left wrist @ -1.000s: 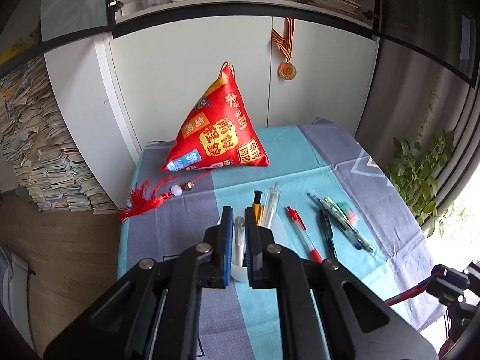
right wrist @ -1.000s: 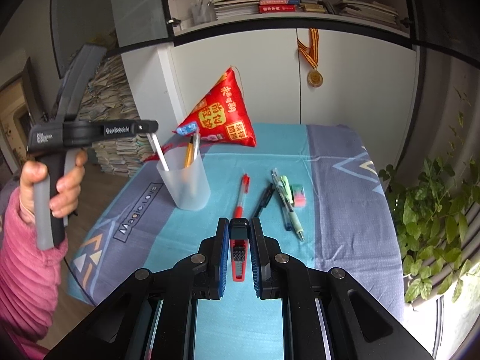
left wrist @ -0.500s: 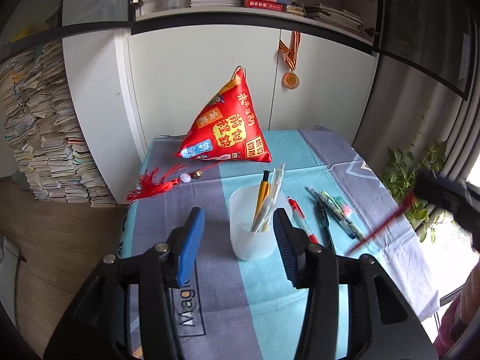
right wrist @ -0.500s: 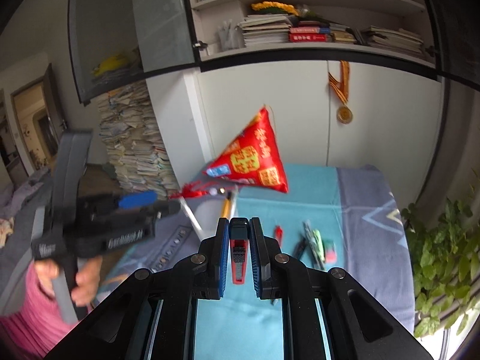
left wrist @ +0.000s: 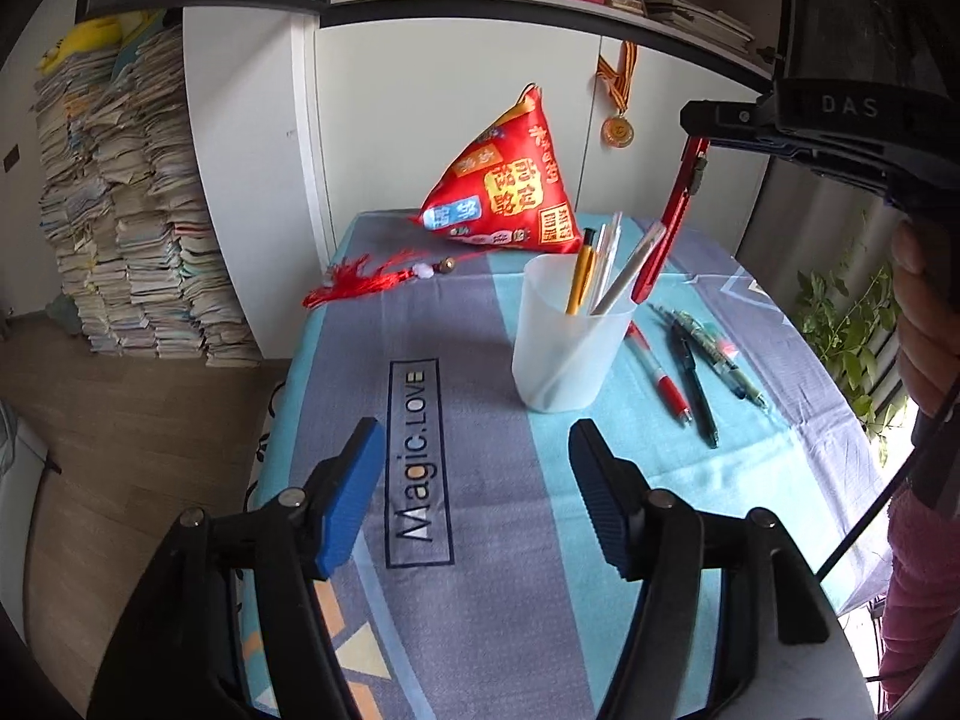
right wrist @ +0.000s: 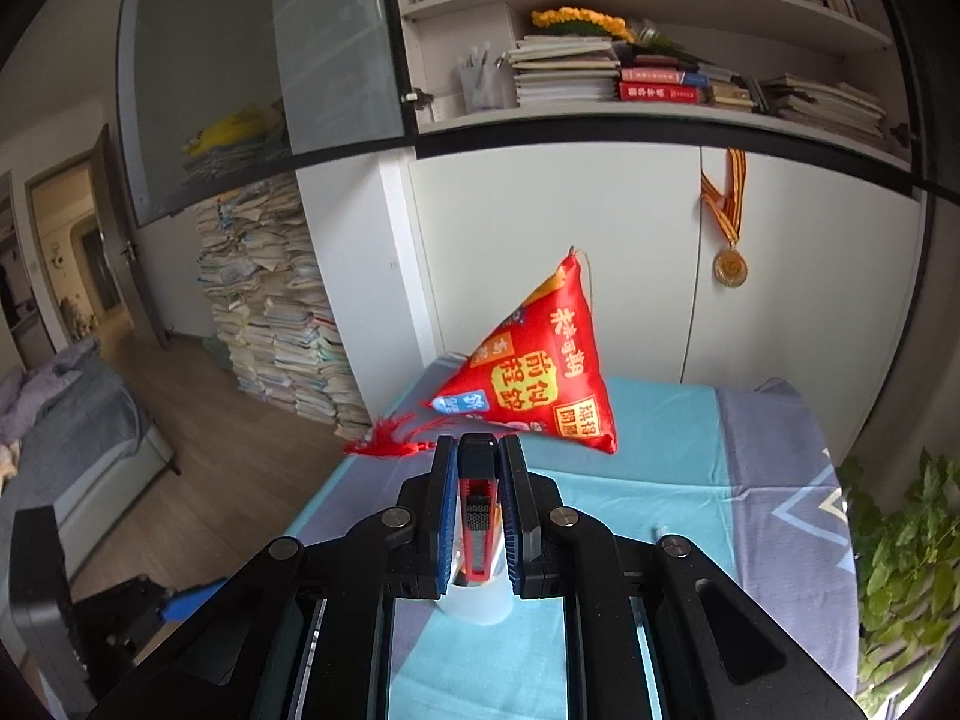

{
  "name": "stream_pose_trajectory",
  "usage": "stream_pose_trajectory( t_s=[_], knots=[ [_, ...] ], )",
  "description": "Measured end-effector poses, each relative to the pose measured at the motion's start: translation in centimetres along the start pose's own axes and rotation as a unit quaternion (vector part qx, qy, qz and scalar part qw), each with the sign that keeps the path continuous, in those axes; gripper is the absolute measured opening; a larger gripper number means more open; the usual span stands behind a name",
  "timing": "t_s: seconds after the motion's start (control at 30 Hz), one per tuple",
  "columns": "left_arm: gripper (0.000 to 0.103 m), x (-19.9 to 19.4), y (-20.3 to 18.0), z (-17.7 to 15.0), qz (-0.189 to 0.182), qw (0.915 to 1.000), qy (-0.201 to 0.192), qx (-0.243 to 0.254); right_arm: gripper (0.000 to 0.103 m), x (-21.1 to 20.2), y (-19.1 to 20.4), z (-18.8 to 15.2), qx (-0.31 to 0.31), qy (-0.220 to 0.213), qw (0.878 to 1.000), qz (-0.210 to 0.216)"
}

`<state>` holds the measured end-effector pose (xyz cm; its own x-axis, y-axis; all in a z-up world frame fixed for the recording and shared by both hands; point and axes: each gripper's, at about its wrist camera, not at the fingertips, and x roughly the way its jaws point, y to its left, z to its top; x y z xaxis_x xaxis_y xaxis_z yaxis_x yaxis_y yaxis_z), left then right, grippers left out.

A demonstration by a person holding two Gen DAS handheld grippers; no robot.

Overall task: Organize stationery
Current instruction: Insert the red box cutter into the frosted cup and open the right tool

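Observation:
A translucent white cup (left wrist: pixel 570 336) stands on the table with a yellow pen (left wrist: pixel 579 279) and white pens (left wrist: pixel 624 276) in it. My left gripper (left wrist: pixel 474 498) is open and empty, in front of the cup. My right gripper (right wrist: pixel 477 462) is shut on a red utility knife (right wrist: pixel 477 516); in the left wrist view the knife (left wrist: pixel 672 222) hangs tip-down over the cup's right rim. The cup (right wrist: pixel 480 600) shows below my right fingers. A red pen (left wrist: pixel 660 375), a black pen (left wrist: pixel 696 384) and green pens (left wrist: pixel 720 354) lie right of the cup.
A red triangular pillow (left wrist: pixel 510 186) with a red tassel (left wrist: pixel 360 282) sits at the back of the table. White cupboards with a hanging medal (left wrist: pixel 618 129) stand behind. A plant (left wrist: pixel 846 318) is at the right, paper stacks (left wrist: pixel 120 228) at the left.
My left gripper opened, let go of a white pen into the cup and drew back. My right gripper lifted the red knife off the table and carried it over the cup.

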<state>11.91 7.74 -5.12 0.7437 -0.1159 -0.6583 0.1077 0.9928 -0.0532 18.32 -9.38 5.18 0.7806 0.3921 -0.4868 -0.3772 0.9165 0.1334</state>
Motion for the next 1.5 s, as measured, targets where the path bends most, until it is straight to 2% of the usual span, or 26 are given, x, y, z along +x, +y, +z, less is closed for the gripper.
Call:
stream_pose_trajectory(
  t_s=[0.27,0.63,1.0,1.13,1.27,1.43,1.5],
  knots=[
    [0.062,0.3,0.3,-0.5,0.0,1.0,0.001,-0.002,0.014,2.3,-0.7,-1.0,0.02,0.02,1.0,0.003],
    [0.063,0.6,-0.5,-1.1,-0.008,0.9999,0.009,0.012,0.014,2.5,-1.0,0.3,0.038,0.0,0.999,0.013],
    [0.063,1.3,-0.9,-1.4,-0.017,0.9996,0.02,0.012,0.014,4.9,-1.5,-3.2,0.034,0.068,0.997,0.004],
    [0.063,1.3,-1.3,-1.5,-0.018,0.9994,0.024,0.017,0.014,4.6,-1.7,-3.9,0.035,0.076,0.996,0.012],
    [0.064,1.1,-1.6,-1.5,-0.018,0.9994,0.023,0.018,0.015,3.1,-2.1,-4.3,0.037,0.061,0.997,0.003],
    [0.073,0.9,-2.6,-1.5,-0.017,0.9996,0.009,0.02,0.016,-0.2,-3.3,-5.0,0.033,-0.008,0.998,-0.046],
    [0.073,1.0,-3.4,-1.4,-0.018,0.9995,0.008,0.025,0.027,-1.2,-4.2,-5.4,0.034,-0.007,0.997,-0.062]
  ],
)
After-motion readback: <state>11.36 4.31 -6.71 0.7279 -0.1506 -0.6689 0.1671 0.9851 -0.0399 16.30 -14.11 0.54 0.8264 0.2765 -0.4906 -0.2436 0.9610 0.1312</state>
